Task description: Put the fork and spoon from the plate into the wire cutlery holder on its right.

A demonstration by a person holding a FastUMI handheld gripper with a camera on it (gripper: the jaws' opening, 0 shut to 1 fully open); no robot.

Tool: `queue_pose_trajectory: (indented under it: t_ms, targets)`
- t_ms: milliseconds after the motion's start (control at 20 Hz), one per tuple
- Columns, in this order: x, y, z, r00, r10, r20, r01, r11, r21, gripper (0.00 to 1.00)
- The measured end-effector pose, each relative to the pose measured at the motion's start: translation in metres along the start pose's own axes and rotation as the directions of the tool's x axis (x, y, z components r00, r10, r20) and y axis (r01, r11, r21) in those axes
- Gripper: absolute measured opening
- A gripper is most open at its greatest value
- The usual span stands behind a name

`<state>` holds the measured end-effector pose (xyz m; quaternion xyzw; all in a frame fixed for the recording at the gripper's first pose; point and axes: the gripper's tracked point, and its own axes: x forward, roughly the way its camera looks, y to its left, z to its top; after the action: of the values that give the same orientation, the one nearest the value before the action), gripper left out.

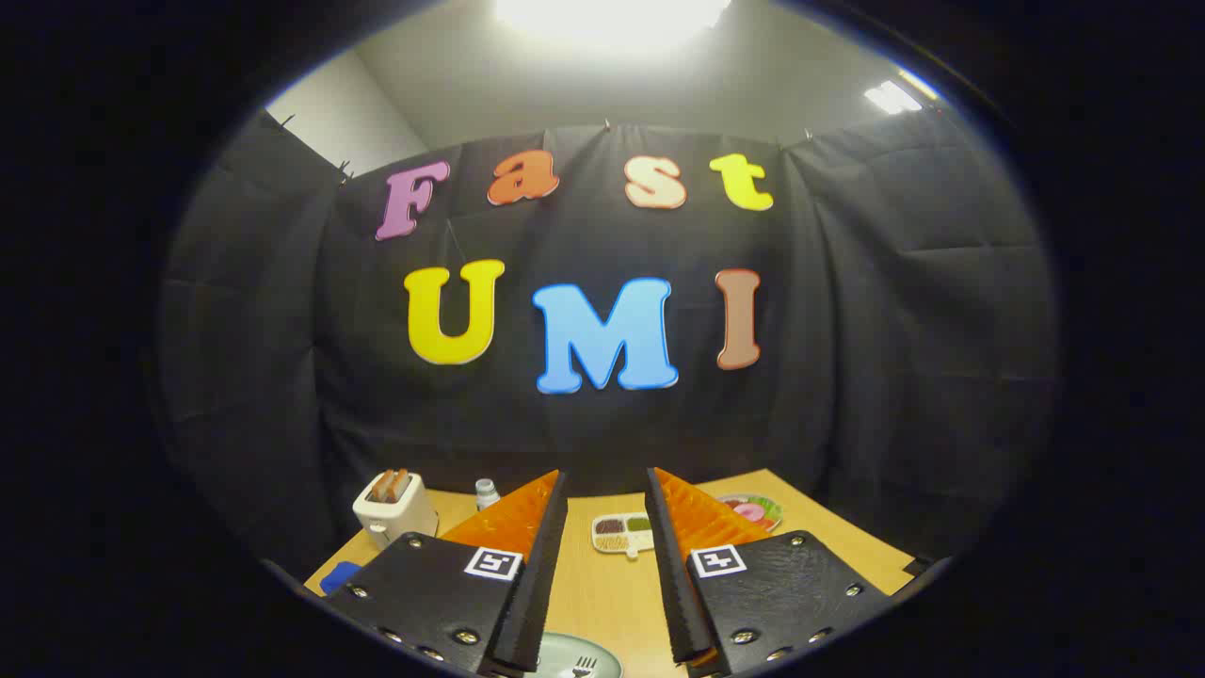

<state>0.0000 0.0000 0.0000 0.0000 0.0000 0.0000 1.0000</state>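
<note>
A staged recording booth, not a real kitchen: black cloth (904,311) hangs as walls around a wooden tabletop (602,593) dressed with kitchen props, a white toaster (394,508) near its far left corner, under bright ceiling lights (612,14)

A pale green plate (565,656) lies low between the tongs — a fork (582,667) resting on it.

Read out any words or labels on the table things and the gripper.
On the open gripper, above the plate: square coded markers, no words.
On the bottle: any label is too small to read.
On the toaster and plate: no text seen.
</note>
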Motion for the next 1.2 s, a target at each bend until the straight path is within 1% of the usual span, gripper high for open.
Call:
queue_pose_trajectory:
  t_ms: [50,100,150,250,300,400,450,500,650,850,1000,1200]
  targets:
    - [0.004,0.005,-0.024,0.997,0.024,-0.076,-0.023,1.000,0.014,0.51]
    - [0.008,0.010,-0.052,0.985,0.048,-0.168,-0.043,0.999,0.029,0.51]
    - [0.012,0.014,-0.080,0.964,0.069,-0.255,-0.058,0.997,0.050,0.51]
    - [0.012,0.016,-0.135,0.899,0.092,-0.428,-0.061,0.994,0.086,0.51]
    - [0.013,0.017,-0.156,0.877,0.094,-0.470,-0.052,0.994,0.101,0.52]
    - [0.012,0.011,-0.184,0.856,0.068,-0.512,-0.023,0.995,0.094,0.51]
    - [0.011,0.008,-0.190,0.855,0.061,-0.515,-0.015,0.995,0.094,0.51]
    - [0.010,0.006,-0.187,0.869,0.048,-0.493,-0.008,0.996,0.083,0.52]
    - [0.015,-0.005,-0.153,0.923,-0.004,-0.385,0.014,1.000,0.023,0.51]
    - [0.010,-0.008,-0.121,0.962,-0.047,-0.267,0.046,0.999,-0.010,0.51]
    - [0.008,-0.009,-0.109,0.973,-0.061,-0.221,0.056,0.998,-0.027,0.51]
    - [0.009,-0.004,-0.117,0.968,-0.045,-0.248,0.042,0.999,-0.019,0.51]
